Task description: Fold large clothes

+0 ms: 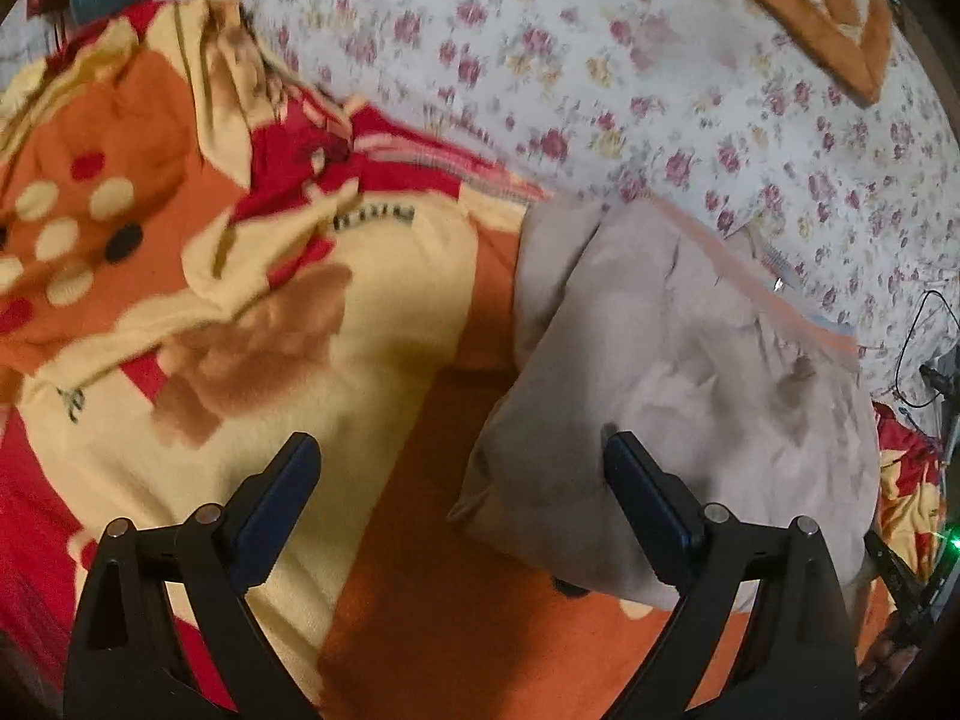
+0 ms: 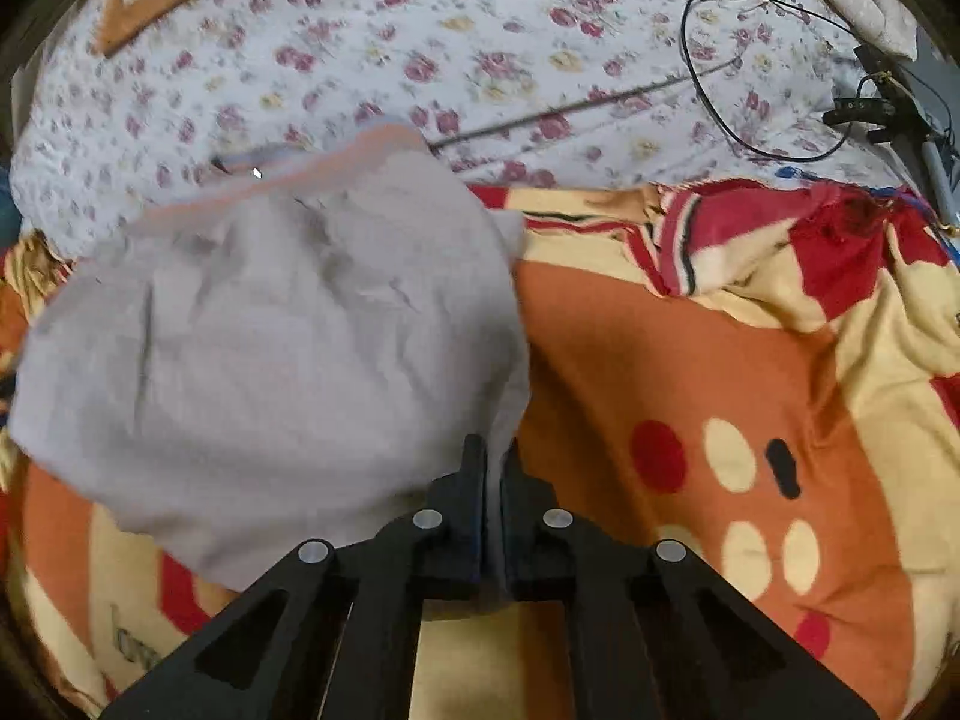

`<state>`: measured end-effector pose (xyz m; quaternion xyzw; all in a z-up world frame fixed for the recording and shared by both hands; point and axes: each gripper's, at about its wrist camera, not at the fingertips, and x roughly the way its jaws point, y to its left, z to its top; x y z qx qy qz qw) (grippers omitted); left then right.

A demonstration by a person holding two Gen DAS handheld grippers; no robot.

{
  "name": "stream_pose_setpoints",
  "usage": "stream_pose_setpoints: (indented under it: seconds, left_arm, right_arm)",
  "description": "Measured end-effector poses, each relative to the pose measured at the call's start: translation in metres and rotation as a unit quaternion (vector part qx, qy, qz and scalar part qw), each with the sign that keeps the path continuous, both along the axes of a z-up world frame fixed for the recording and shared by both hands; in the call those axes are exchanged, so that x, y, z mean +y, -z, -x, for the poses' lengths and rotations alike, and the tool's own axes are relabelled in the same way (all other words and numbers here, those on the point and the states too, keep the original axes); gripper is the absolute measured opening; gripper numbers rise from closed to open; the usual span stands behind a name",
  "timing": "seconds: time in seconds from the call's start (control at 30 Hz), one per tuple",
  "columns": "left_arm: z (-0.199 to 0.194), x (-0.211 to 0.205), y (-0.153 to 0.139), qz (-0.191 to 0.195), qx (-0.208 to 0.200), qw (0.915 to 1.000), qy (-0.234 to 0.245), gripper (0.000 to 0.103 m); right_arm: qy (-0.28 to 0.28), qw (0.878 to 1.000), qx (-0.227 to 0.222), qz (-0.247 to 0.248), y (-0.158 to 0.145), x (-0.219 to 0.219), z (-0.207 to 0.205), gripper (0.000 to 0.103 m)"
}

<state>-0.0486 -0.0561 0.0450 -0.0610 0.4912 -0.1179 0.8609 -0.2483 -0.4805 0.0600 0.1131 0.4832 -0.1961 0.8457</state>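
The right hand-held gripper [image 2: 493, 468] is pinching the near edge of a grey garment [image 2: 270, 348], which is lying on a colourful blanket [image 2: 660, 360] covering the bed. The left hand-held gripper [image 1: 462, 462] is hovering wide apart, grasping nothing.

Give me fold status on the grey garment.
Done: the grey garment looks at least partly folded, a rumpled bundle on the orange blanket. In hand: the right claw is shut on its near edge; the left claw is open, holding nothing. Left: finishing the fold and flattening.
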Motion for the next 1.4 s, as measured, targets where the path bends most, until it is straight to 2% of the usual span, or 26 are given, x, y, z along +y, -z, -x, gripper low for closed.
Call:
stream_pose_setpoints:
  seconds: [0.03,0.13,0.17,0.2,0.27,0.4,0.53,0.6,0.77,0.9,0.97,1.1,1.23,1.3,1.33,1.37,1.4]
  left_arm:
    - [0.002,0.002,-0.005,0.004,-0.013,0.9999,0.000,0.096]
    - [0.009,0.001,-0.019,0.033,-0.044,0.9985,0.005,0.096]
    - [0.010,-0.001,-0.021,0.036,-0.048,0.9982,0.007,0.096]
    - [0.009,-0.006,-0.022,0.031,-0.051,0.9982,0.009,0.096]
    - [0.008,-0.017,-0.022,0.009,-0.061,0.9979,0.018,0.096]
    - [0.007,-0.040,-0.017,-0.023,-0.069,0.9962,0.047,0.096]
    - [0.011,-0.056,-0.013,-0.057,-0.082,0.9926,0.069,0.096]
    - [0.011,-0.060,-0.010,-0.078,-0.087,0.9906,0.072,0.096]
    - [0.004,-0.059,-0.003,-0.071,-0.069,0.9931,0.064,0.096]
    - [0.000,-0.060,0.002,-0.075,-0.060,0.9934,0.063,0.096]
    - [-0.002,-0.061,0.005,-0.082,-0.056,0.9931,0.063,0.096]
    - [-0.005,-0.058,0.007,-0.077,-0.047,0.9942,0.059,0.096]
    - [-0.008,-0.058,0.008,-0.070,-0.043,0.9952,0.053,0.096]
    - [-0.007,-0.058,0.008,-0.069,-0.042,0.9953,0.052,0.096]
    - [-0.008,-0.057,0.008,-0.067,-0.041,0.9955,0.053,0.096]
    - [-0.008,-0.057,0.008,-0.065,-0.039,0.9957,0.053,0.096]
    - [-0.009,-0.057,0.007,-0.064,-0.038,0.9958,0.054,0.096]
  right_arm:
    - [0.002,1.000,-0.006,-0.003,-0.003,0.000,0.002,0.003]
    - [0.039,0.999,-0.037,-0.009,-0.021,-0.007,0.013,0.019]
    - [0.049,0.997,-0.050,-0.009,-0.028,-0.007,0.016,0.033]
    - [0.053,0.996,-0.067,-0.009,-0.035,-0.005,0.017,0.042]
    - [0.032,0.996,-0.083,-0.014,-0.044,0.008,0.011,0.042]
    - [-0.057,0.996,-0.066,-0.036,-0.042,0.049,-0.026,0.041]
    - [-0.114,0.991,-0.057,-0.049,-0.035,0.089,-0.069,0.039]
    - [-0.135,0.988,-0.060,-0.040,-0.033,0.109,-0.088,0.039]
    - [-0.188,0.981,-0.053,-0.015,-0.024,0.152,-0.134,0.037]
    - [-0.187,0.982,-0.028,-0.011,0.003,0.159,-0.166,0.035]
    - [-0.168,0.986,0.007,0.009,0.028,0.152,-0.179,0.035]
    - [-0.156,0.988,0.009,-0.016,0.016,0.148,-0.177,0.036]
    - [-0.153,0.988,-0.027,-0.019,-0.003,0.147,-0.173,0.039]
    - [-0.148,0.989,-0.008,-0.005,0.008,0.146,-0.179,0.040]
    - [-0.146,0.989,0.021,-0.001,0.022,0.145,-0.185,0.040]
    - [-0.151,0.988,0.030,-0.004,0.031,0.145,-0.186,0.041]
    - [-0.152,0.988,0.022,-0.001,0.028,0.145,-0.184,0.041]
